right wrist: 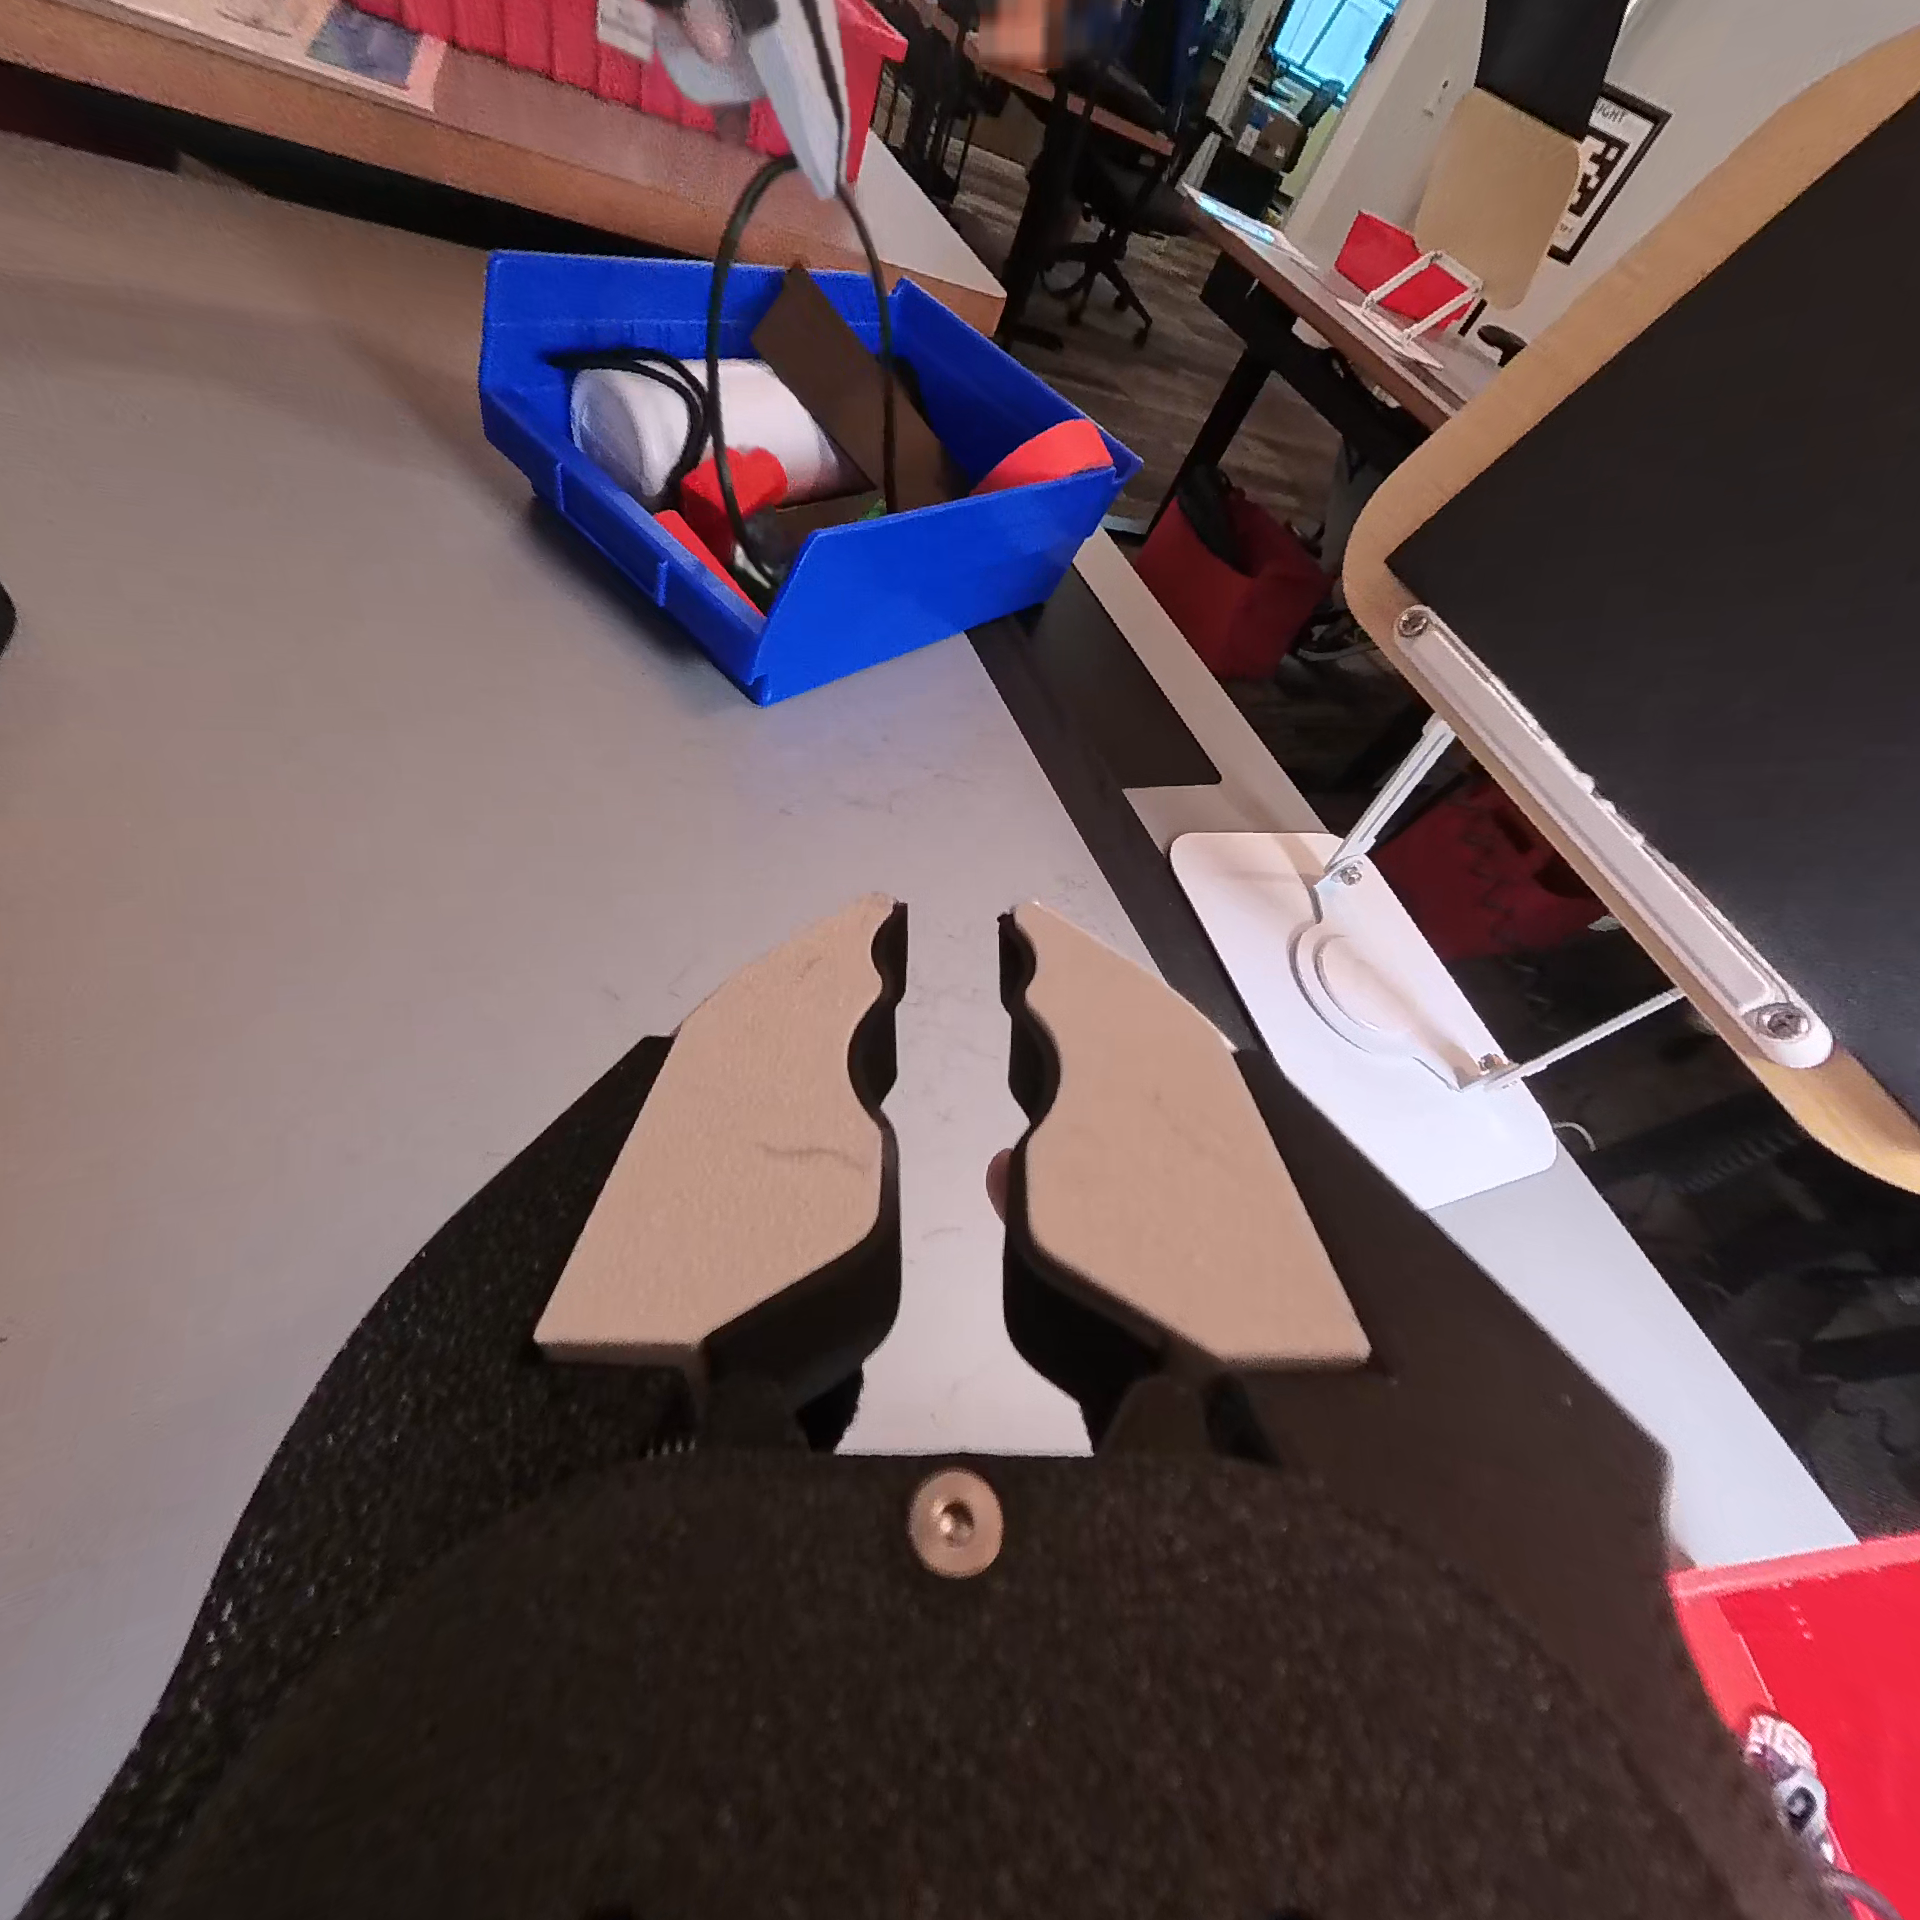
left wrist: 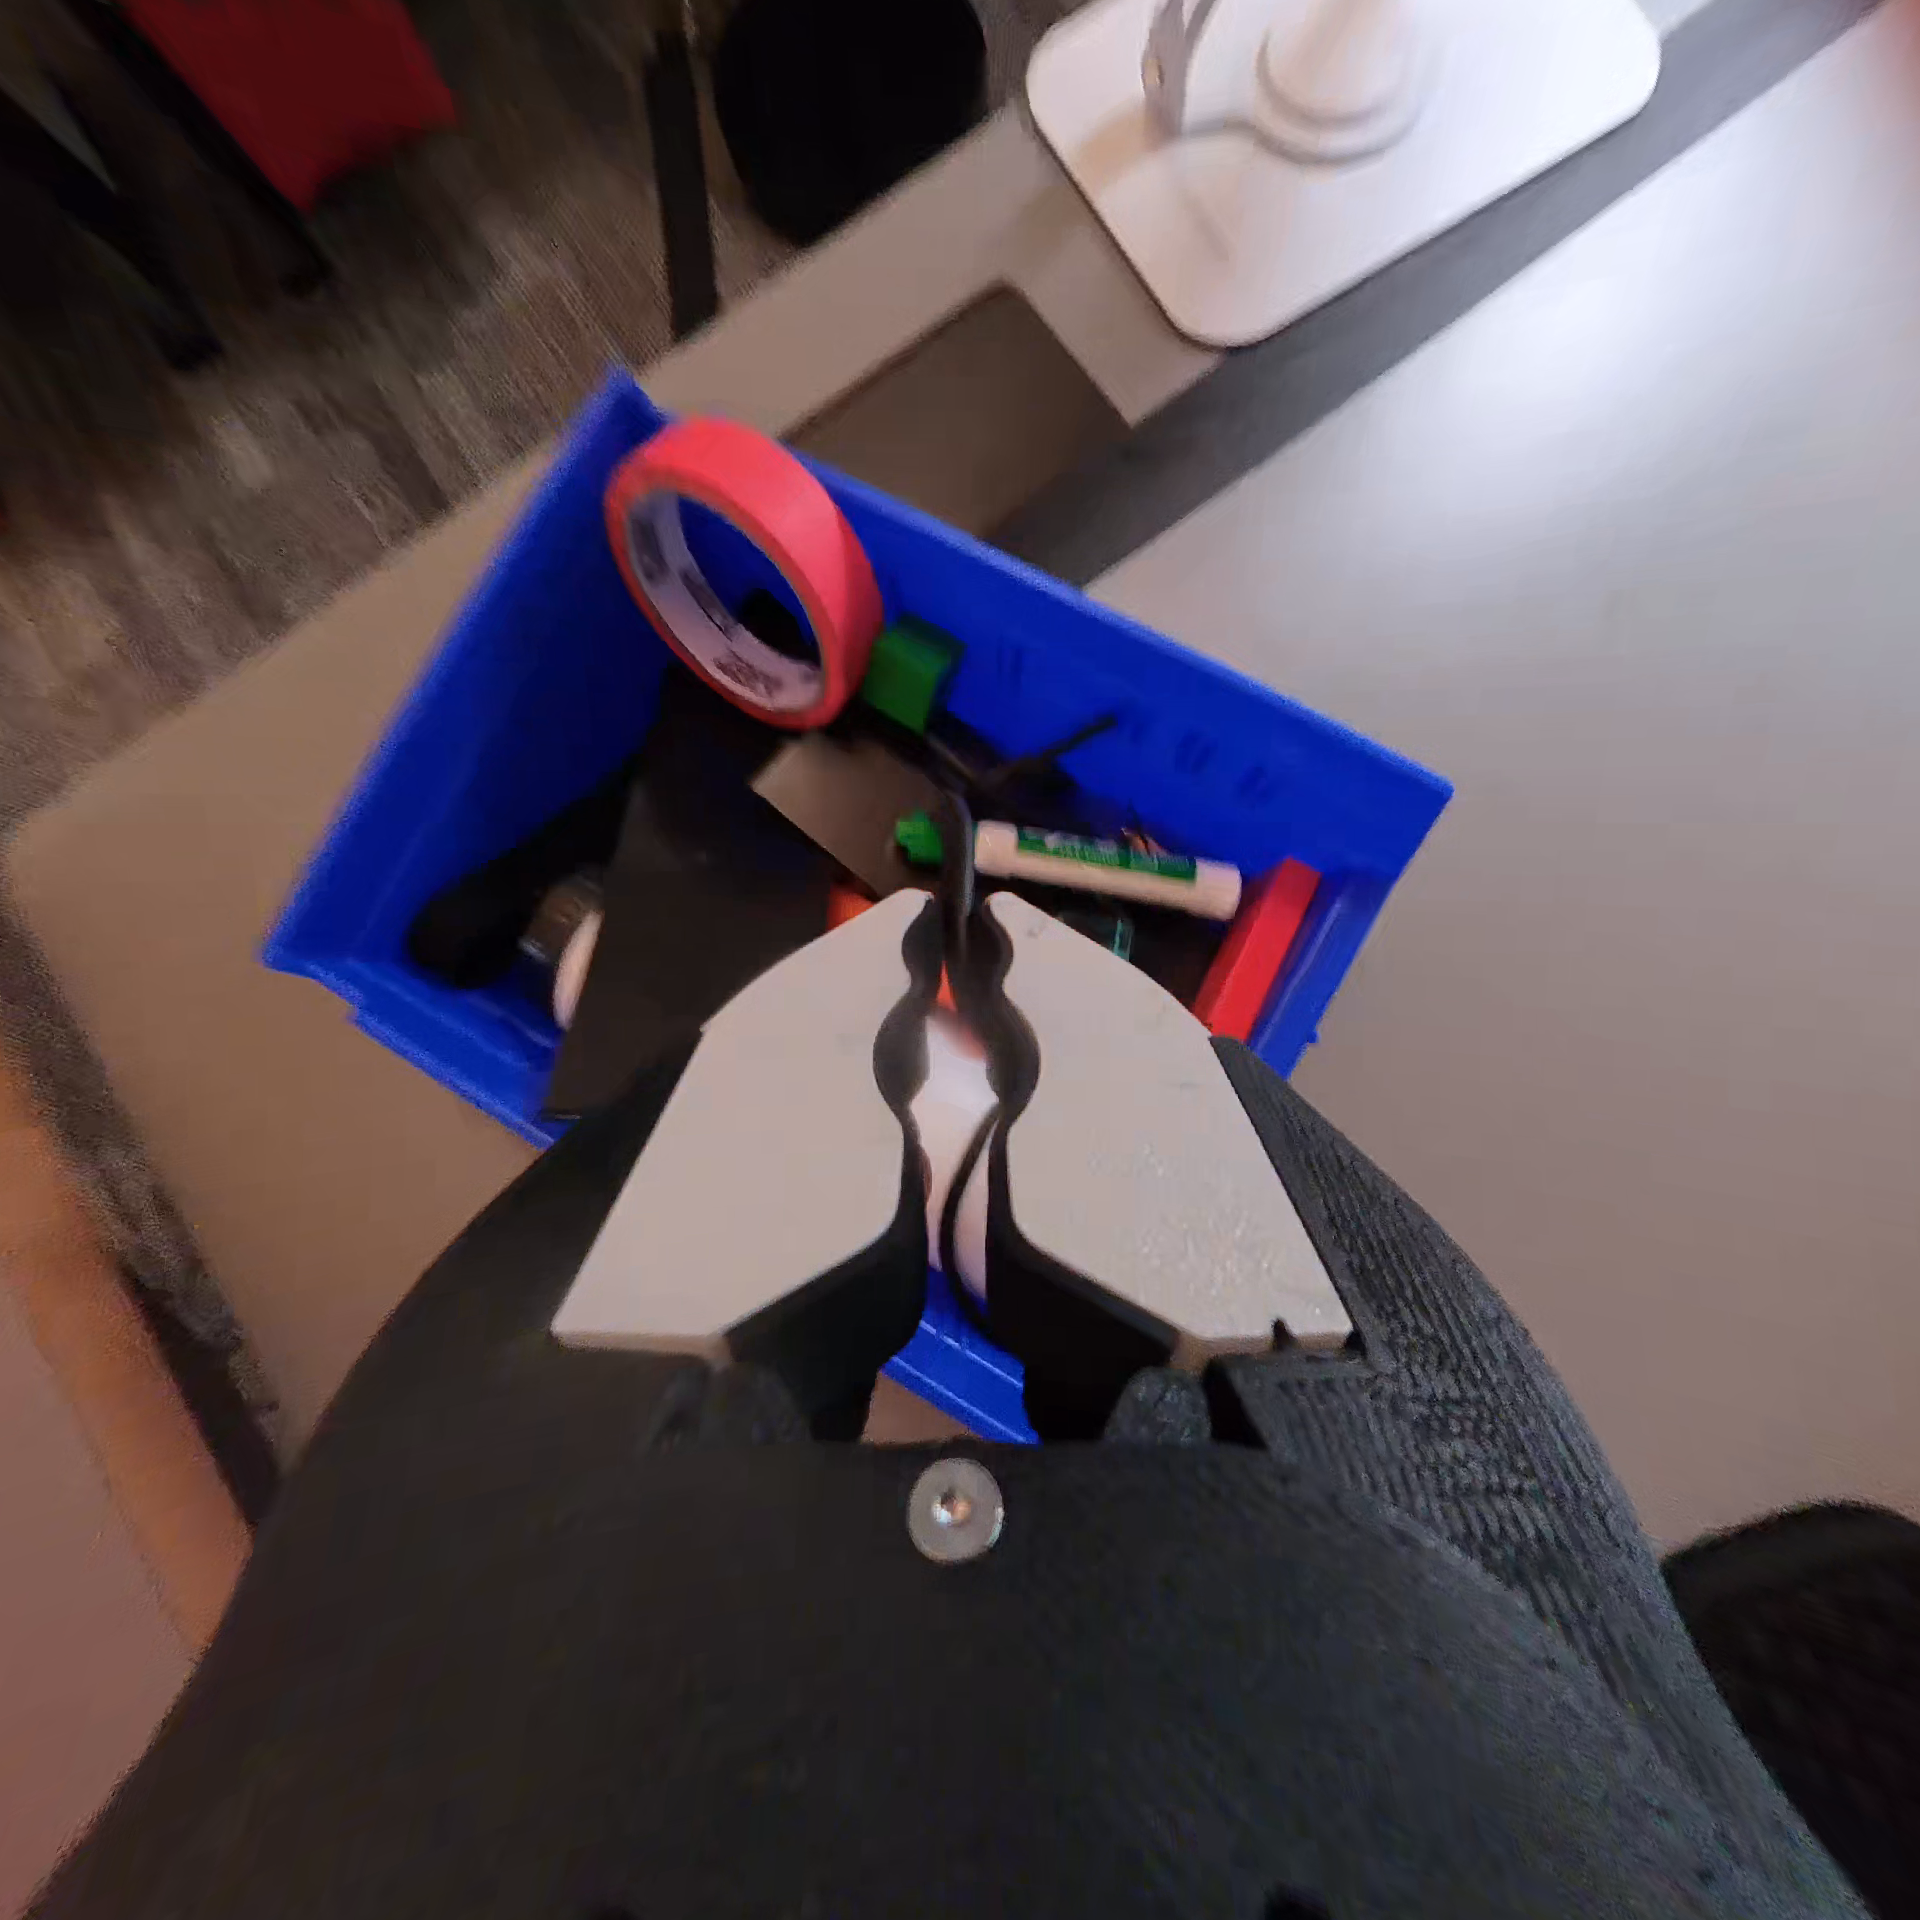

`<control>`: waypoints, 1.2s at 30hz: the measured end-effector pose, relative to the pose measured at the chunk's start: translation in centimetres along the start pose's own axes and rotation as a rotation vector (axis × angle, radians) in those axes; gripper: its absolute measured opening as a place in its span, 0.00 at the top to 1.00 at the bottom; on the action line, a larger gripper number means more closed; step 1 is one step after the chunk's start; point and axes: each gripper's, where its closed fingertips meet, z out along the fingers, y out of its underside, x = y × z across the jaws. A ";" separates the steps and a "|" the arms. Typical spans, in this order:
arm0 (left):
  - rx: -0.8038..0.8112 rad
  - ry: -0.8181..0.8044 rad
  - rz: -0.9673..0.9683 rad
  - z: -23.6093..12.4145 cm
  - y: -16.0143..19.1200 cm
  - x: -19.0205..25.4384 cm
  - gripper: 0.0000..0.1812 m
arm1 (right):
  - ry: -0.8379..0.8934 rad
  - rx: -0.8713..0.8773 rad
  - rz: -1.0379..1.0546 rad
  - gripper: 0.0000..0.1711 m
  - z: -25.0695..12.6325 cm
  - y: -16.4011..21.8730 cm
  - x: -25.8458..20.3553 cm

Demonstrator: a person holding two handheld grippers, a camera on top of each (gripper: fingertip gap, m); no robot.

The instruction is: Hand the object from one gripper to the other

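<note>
My left gripper (left wrist: 956,906) hovers over a blue bin (left wrist: 1143,665) and is shut on a thin black cable (left wrist: 960,831) that runs down between its fingers. In the right wrist view the left gripper (right wrist: 816,104) shows at the top, with the cable (right wrist: 717,343) hanging from it as a long loop into the bin (right wrist: 914,592). My right gripper (right wrist: 951,914) is open by a narrow gap, empty, low over the grey table (right wrist: 364,779), well short of the bin.
The bin holds a red tape roll (left wrist: 748,571), a green-and-white marker (left wrist: 1112,862), a white object (right wrist: 644,416), red blocks and a dark card. A white monitor base (right wrist: 1351,997) and a black monitor (right wrist: 1714,520) stand to the right. A red box (right wrist: 1818,1683) sits at the lower right.
</note>
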 end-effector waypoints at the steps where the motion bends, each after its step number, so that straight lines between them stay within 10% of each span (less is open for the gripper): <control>1: 0.037 -0.032 0.019 -0.7 -0.9 -0.2 0.97 | 0.004 0.000 -0.003 0.90 0.0 0.0 0.0; 10: 0.270 -0.656 0.328 -15.7 -11.0 -3.7 0.97 | 0.032 0.041 0.019 0.91 0.3 -0.6 0.3; 18: 0.436 -0.851 0.402 -25.4 -16.0 -1.2 0.97 | 0.032 0.057 -0.013 0.91 0.4 -1.6 -0.6; 36: 0.455 -0.846 0.448 -29.7 -15.2 1.3 0.97 | 0.025 0.086 -0.012 0.91 -0.1 -2.5 -0.9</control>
